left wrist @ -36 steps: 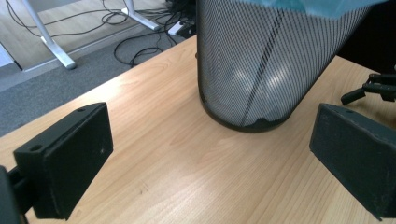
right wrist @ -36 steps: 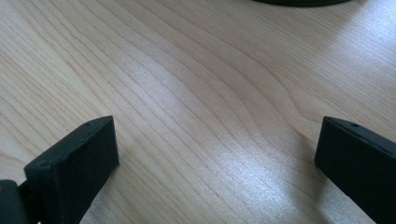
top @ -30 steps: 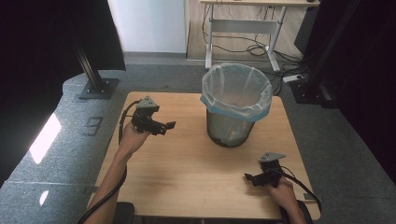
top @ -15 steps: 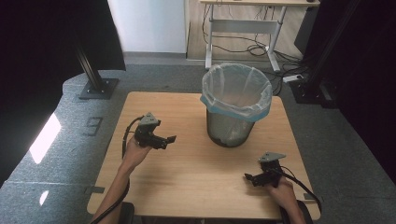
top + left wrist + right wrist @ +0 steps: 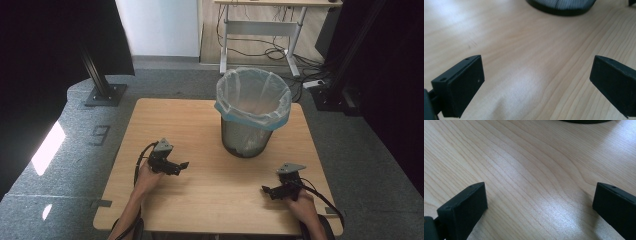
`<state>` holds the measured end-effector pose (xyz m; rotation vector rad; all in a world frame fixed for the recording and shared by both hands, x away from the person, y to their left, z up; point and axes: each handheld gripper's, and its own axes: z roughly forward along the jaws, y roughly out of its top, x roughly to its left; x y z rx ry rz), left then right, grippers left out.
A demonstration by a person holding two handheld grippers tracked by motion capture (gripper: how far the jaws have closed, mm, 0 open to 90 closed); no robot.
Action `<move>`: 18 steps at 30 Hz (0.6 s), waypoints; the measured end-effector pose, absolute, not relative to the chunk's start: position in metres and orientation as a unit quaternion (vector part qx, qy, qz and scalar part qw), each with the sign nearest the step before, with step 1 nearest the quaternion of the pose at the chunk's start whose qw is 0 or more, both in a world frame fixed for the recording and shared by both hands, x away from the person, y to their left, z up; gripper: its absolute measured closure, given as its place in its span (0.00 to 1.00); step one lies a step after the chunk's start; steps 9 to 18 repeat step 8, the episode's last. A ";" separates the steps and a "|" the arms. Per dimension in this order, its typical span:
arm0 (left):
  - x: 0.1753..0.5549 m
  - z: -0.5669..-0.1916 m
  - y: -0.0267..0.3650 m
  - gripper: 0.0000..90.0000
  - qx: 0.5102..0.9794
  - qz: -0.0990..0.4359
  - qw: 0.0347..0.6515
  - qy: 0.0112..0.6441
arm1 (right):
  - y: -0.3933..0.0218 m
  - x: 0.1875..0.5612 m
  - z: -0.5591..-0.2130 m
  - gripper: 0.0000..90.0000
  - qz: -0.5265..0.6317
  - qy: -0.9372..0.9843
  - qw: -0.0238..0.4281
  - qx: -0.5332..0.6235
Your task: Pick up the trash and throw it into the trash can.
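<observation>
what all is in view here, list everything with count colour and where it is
table: 1, light wood, centre of the high view, on grey floor
waste bin: 1, dark mesh, standing upright on the far right part of the table
bin liner: 1, clear with a blue edge, folded over the bin's rim
desk: 1, pale frame, behind the table at the back, cables under it
black stand: 1, on the floor beyond the table's far left corner
left gripper: 1, black, near left of the table, jaws wide apart, nothing between them
right gripper: 1, black, near right of the table, jaws wide apart, nothing between them
hands: 2, one behind each gripper, forearms entering from the bottom
</observation>
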<state>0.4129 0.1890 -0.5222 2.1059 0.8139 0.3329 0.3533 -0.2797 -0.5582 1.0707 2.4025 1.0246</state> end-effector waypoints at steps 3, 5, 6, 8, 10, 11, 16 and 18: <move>0.411 -0.530 0.186 0.00 0.848 0.126 0.400 0.325 | -0.280 0.353 -0.558 0.00 0.358 0.840 0.159 0.375; 0.410 -0.536 0.185 0.00 0.854 0.121 0.387 0.326 | -0.280 0.353 -0.558 0.00 0.358 0.840 0.159 0.374; 0.410 -0.539 0.184 0.00 0.858 0.118 0.379 0.326 | -0.280 0.353 -0.558 0.00 0.358 0.840 0.159 0.375; 0.409 -0.543 0.184 0.00 0.862 0.116 0.369 0.326 | -0.280 0.353 -0.558 0.00 0.359 0.840 0.159 0.375; 0.409 -0.543 0.184 0.00 0.862 0.116 0.369 0.326 | -0.280 0.353 -0.558 0.00 0.359 0.840 0.159 0.375; 0.409 -0.543 0.184 0.00 0.862 0.116 0.369 0.326 | -0.280 0.353 -0.558 0.00 0.359 0.840 0.159 0.375; 0.409 -0.543 0.184 0.00 0.862 0.116 0.369 0.326 | -0.280 0.353 -0.558 0.00 0.359 0.840 0.159 0.375; 0.409 -0.543 0.184 0.00 0.862 0.116 0.369 0.326 | -0.280 0.353 -0.558 0.00 0.359 0.840 0.159 0.375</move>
